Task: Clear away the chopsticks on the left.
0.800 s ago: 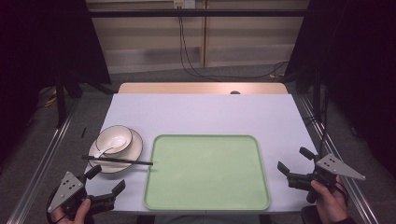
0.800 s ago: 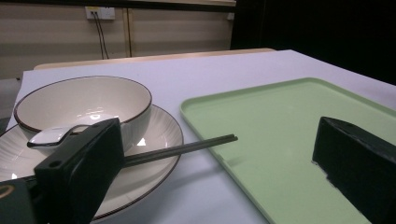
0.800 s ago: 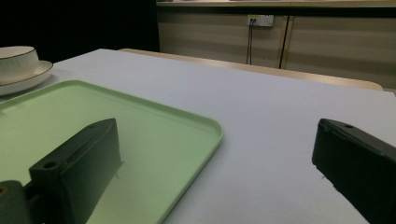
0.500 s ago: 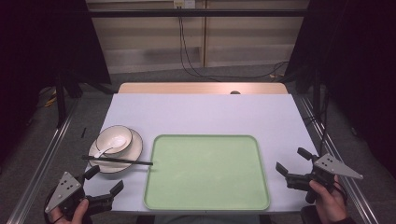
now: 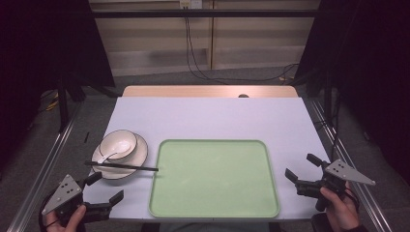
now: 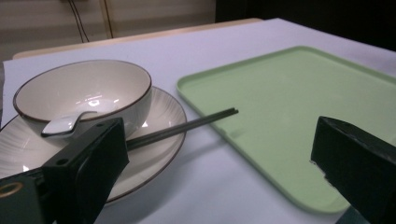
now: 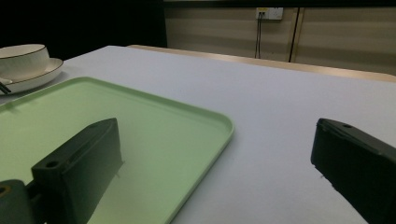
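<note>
While both grippers hang low near the bottom edge of the high view, nothing sits between either pair of jaws. The left gripper (image 5: pixel 102 189), at the lower left of the frame, has its jaws spread wide and empty, just short of the plate (image 5: pixel 138 157) and apart from it. On that plate stands a cream bowl (image 5: pixel 118 143) with a dark rim, and a white spoon (image 5: pixel 107 157) rests in the bowl with its handle over the rim. A pair of dark chopsticks (image 5: pixel 122 166) lies across the plate, the tips reaching out to the left edge of the green tray (image 5: pixel 213 212); in the left gripper view the chopsticks (image 6: pixel 187 127) end just at the tray's raised rim (image 6: pixel 219 128). The tray lies flat in the lower middle of the white counter (image 5: pixel 212 118). At the lower right of the frame the right gripper (image 5: pixel 302 170) is also spread and empty, beside the tray's right edge, not touching it.
</note>
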The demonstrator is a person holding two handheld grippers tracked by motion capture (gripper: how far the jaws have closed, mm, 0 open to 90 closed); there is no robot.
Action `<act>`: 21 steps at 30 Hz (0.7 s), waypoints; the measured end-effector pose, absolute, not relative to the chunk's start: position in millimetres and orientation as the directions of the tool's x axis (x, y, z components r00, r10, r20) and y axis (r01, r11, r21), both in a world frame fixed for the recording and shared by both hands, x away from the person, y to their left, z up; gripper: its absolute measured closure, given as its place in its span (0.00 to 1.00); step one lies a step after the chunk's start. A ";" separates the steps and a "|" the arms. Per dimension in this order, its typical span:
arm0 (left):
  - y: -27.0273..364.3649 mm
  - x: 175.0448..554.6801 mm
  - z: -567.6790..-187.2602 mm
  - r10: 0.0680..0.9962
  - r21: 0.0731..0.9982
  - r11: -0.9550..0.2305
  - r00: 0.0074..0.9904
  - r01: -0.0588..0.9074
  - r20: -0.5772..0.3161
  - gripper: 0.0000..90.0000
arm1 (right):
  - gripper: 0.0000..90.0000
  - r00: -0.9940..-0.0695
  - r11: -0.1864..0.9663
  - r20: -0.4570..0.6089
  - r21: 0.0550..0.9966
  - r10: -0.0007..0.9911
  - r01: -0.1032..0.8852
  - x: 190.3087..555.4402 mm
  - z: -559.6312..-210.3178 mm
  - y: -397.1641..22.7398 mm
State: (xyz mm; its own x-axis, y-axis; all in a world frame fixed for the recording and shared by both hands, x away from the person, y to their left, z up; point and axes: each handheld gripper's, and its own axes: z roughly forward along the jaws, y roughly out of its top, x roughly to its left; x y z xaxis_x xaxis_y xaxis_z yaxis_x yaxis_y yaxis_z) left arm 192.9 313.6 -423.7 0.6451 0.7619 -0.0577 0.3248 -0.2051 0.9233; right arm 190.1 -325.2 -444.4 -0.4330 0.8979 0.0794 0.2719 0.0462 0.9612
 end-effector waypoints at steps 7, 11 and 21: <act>326.6 199.6 -427.7 0.758 0.906 -0.276 0.652 0.320 0.000 0.04 | 0.01 -0.440 0.052 0.073 0.963 0.895 0.266 189.9 -445.2 -323.3; 330.5 205.5 -426.0 0.759 0.898 -0.280 0.651 0.340 -0.010 0.04 | 0.01 -0.442 0.046 0.072 0.967 0.894 0.249 189.1 -444.2 -322.1; 347.5 227.0 -429.4 0.708 0.856 -0.361 0.707 0.370 -0.008 0.05 | 0.01 -0.439 0.045 0.074 0.966 0.895 0.255 189.9 -445.5 -321.0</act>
State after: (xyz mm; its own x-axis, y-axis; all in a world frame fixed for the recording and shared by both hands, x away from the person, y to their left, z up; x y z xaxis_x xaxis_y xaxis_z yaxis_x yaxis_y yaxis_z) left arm 227.0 347.5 -429.4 0.7066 0.7076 -0.0076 0.3702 -0.3605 0.8561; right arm 189.9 -321.0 -445.5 -0.4393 0.8953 0.0744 0.2552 0.0449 0.9658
